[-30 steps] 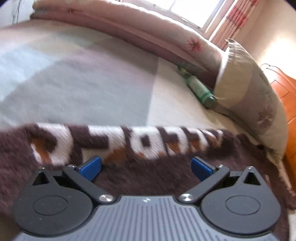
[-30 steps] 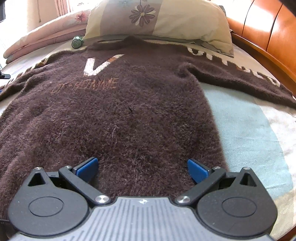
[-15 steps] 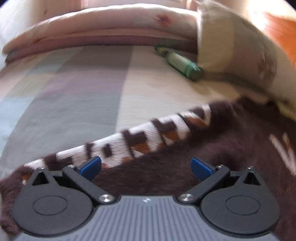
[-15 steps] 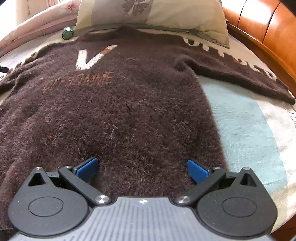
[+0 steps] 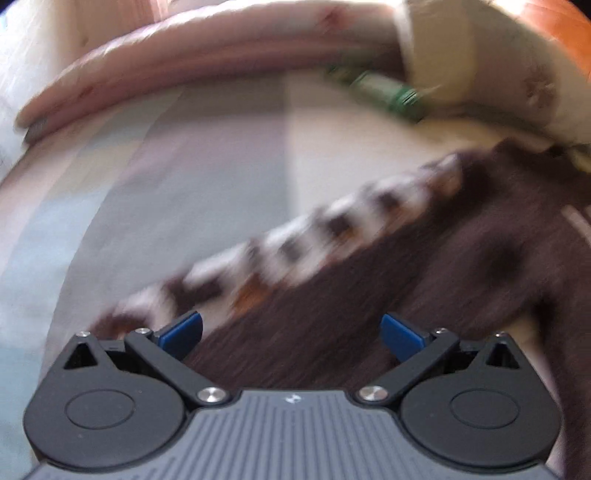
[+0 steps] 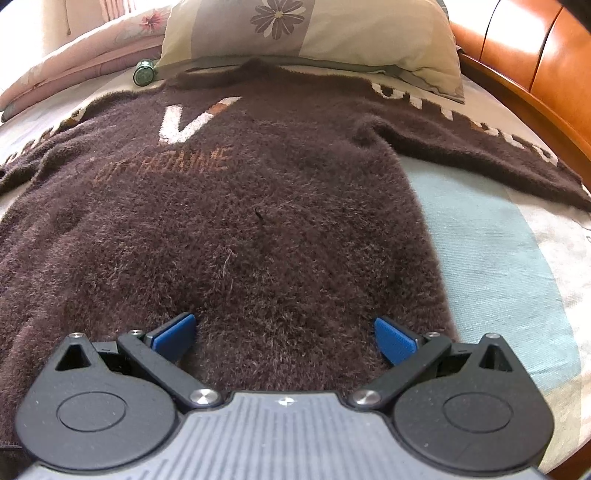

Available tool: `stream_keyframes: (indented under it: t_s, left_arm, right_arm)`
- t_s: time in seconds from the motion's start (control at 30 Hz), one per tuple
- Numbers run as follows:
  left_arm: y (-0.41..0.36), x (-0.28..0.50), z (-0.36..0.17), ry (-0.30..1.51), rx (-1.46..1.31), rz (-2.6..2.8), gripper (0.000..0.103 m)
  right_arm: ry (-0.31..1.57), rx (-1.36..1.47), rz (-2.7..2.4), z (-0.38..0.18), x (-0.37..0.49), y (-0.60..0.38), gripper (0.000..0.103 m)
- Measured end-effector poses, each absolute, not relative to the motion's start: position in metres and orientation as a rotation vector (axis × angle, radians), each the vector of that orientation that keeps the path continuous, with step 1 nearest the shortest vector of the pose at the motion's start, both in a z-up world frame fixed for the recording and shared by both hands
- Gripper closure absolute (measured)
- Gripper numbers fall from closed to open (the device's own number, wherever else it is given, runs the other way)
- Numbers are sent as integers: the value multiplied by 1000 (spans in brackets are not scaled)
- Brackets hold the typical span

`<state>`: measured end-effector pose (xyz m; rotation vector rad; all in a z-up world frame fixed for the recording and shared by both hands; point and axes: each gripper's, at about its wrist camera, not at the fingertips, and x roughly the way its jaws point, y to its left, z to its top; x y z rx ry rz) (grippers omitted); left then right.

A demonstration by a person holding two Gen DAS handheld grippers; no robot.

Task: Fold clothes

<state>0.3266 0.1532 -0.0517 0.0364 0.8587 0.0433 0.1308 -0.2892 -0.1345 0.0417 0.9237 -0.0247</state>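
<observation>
Bed [image 6: 498, 236] with sweater [image 6: 240, 221] spread flat below the pillow [image 6: 314, 33], sleeves out, nothing folded yet. Left gripper [image 5: 291, 328] over a sleeve, right gripper [image 6: 284, 332] at the hem, both spread wide, holding nothing.

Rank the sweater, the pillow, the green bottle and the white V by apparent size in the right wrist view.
1. Brown sweater, fills most of the frame.
2. Flowered pillow, farther away, so its true size is unsure.
3. White V on the sweater's chest.
4. Green bottle, smallest; only its end shows.
</observation>
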Motion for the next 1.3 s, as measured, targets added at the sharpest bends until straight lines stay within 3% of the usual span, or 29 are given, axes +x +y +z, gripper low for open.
stream_keyframes:
  t_s: [0.13, 0.27, 0.47, 0.6, 0.8, 1.03, 1.3]
  left_arm:
    - [100, 365, -47, 809, 8, -33, 1]
    - [81, 391, -80, 902, -3, 22, 1]
    - [99, 339, -94, 859, 86, -11, 0]
    - [109, 353, -68, 953, -18, 23, 1]
    - [61, 407, -34, 843, -399, -224, 1]
    - [17, 485, -94, 939, -379, -184, 2]
    - [27, 502, -86, 955, -471, -170, 2]
  right_arm:
    - [924, 44, -35, -135, 130, -288, 0]
    - [918, 46, -40, -135, 130, -288, 0]
    - [896, 48, -29, -136, 126, -289, 0]
    - [898, 46, -26, -136, 127, -289, 0]
    - [906, 47, -33, -135, 129, -288, 0]
    - [982, 32, -43, -127, 136, -283, 0]
    - [890, -60, 97, -87, 132, -254, 0]
